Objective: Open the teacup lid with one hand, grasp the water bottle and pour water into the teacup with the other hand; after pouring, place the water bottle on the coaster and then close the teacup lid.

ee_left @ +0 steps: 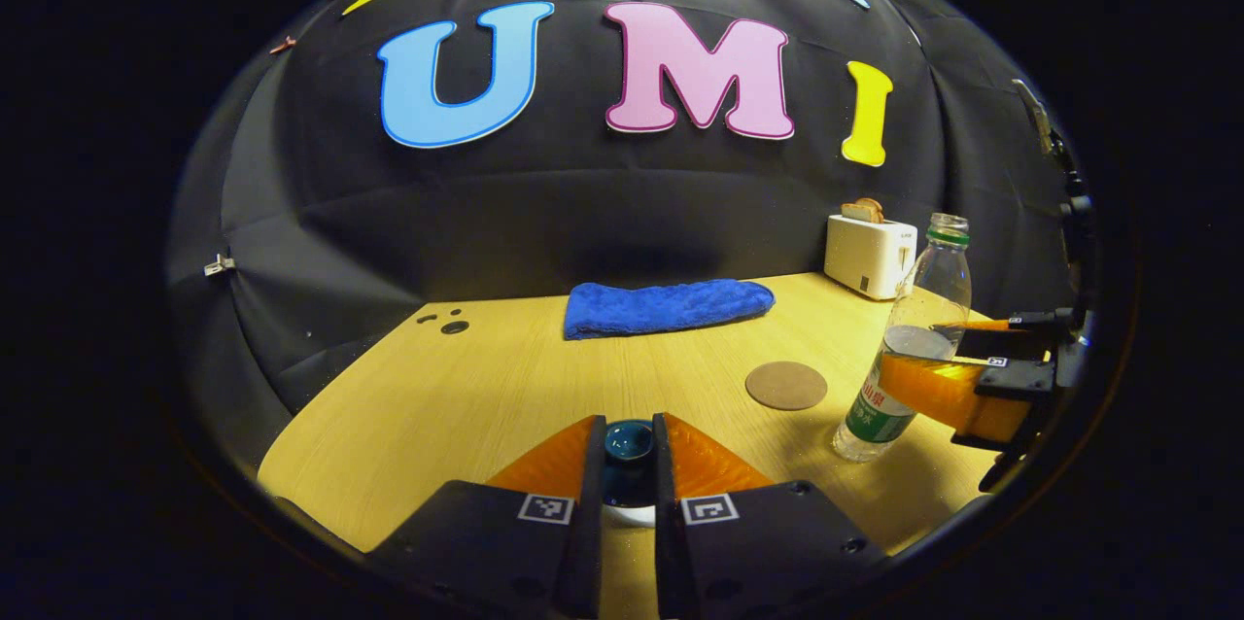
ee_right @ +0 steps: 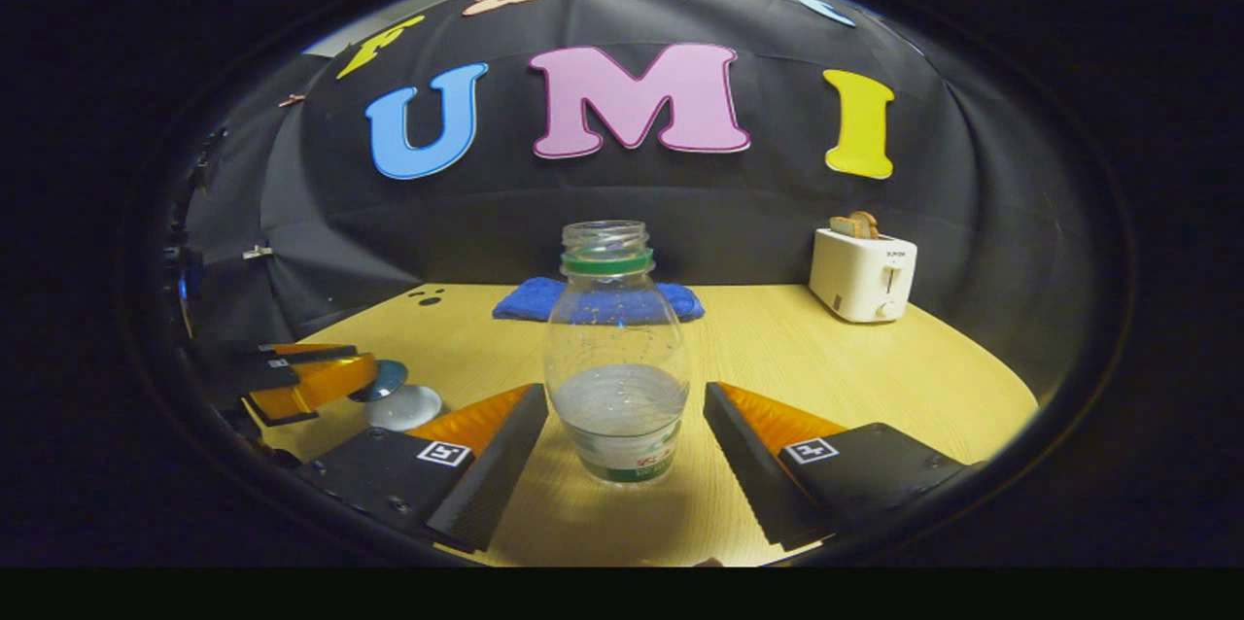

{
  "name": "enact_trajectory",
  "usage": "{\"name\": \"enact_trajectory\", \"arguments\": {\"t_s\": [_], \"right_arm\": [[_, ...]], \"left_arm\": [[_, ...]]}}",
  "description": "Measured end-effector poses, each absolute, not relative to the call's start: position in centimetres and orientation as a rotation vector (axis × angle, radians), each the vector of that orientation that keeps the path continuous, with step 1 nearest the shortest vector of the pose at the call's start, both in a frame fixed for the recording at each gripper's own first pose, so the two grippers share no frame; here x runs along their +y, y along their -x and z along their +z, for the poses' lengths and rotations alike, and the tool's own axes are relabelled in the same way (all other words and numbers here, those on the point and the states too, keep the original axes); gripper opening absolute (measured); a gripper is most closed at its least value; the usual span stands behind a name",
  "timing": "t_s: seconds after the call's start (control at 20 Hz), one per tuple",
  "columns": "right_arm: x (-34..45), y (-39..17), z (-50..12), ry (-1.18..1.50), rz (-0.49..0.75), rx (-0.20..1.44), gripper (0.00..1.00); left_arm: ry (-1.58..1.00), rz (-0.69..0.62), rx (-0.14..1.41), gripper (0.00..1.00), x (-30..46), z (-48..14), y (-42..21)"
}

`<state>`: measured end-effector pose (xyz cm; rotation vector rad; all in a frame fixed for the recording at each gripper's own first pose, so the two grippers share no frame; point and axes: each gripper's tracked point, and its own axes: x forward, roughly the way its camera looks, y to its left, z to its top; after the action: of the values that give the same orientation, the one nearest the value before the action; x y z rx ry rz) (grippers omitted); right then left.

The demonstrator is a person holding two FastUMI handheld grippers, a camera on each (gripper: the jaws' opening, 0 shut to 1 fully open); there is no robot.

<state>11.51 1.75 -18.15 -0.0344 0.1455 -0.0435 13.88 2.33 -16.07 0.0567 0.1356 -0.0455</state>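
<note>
Lid knob (ee_left: 629,440), dark blue and glossy, sits pinched between the two fingers of the left gripper (ee_left: 629,450) at six o'clock in the left gripper view; both fingers press on its sides, and a pale rim of the teacup (ee_left: 622,513) shows just below it. At ten o'clock from the knob a few small dark holes (ee_left: 449,323) mark the wooden table (ee_left: 466,416). At twelve o'clock, near the back wall, lies a folded blue towel (ee_left: 669,306). Moving right, a round brown coaster (ee_left: 786,385) lies flat on the table at about two o'clock from the knob, bare and apart from the bottle. Just beside it at three o'clock stands the water bottle (ee_left: 904,348), uncapped, partly filled and upright. The right gripper (ee_left: 957,377) reaches in from the right edge with its fingers on either side of the bottle. Behind, at one o'clock, is a white toaster (ee_left: 870,254) with bread in its slot.

In the right gripper view, the left gripper (ee_right: 364,385) shows at eight o'clock over the white teacup (ee_right: 406,406). The bottle (ee_right: 615,358) stands at centre between the right gripper's (ee_right: 622,435) spread fingers, which stand clear of it on both sides.
</note>
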Motion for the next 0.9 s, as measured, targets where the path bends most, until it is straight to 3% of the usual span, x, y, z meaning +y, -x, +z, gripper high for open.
{"name": "enact_trajectory", "arguments": {"t_s": [0.25,0.35,0.4,0.45,0.5,0.8,0.9], "right_arm": [[1.9,-12.3,-18.8,0.022,-0.052,0.158,1.00],[2.0,-12.5,-18.6,0.031,-0.051,0.147,1.00],[2.1,-12.5,-18.5,0.034,-0.049,0.141,0.98],[2.2,-12.7,-18.6,0.038,-0.048,0.138,0.87],[2.3,-12.8,-18.6,0.046,-0.050,0.135,0.81],[3.2,-13.2,-18.6,0.101,0.005,0.138,0.79],[3.9,-13.3,-18.4,0.134,0.041,0.144,0.76]], "left_arm": [[-0.028,-0.021,0.164,0.22,3.8,-17.3,-13.0],[-0.028,-0.019,0.177,0.26,4.0,-17.7,-12.9],[-0.028,-0.022,0.179,0.26,4.1,-17.7,-12.8],[-0.031,-0.023,0.181,0.26,4.2,-17.8,-12.6],[-0.036,-0.025,0.181,0.22,4.2,-17.7,-12.5],[-0.076,-0.047,0.173,0.29,4.3,-16.5,-12.4],[-0.079,-0.048,0.170,0.26,4.5,-15.9,-12.2]]}}
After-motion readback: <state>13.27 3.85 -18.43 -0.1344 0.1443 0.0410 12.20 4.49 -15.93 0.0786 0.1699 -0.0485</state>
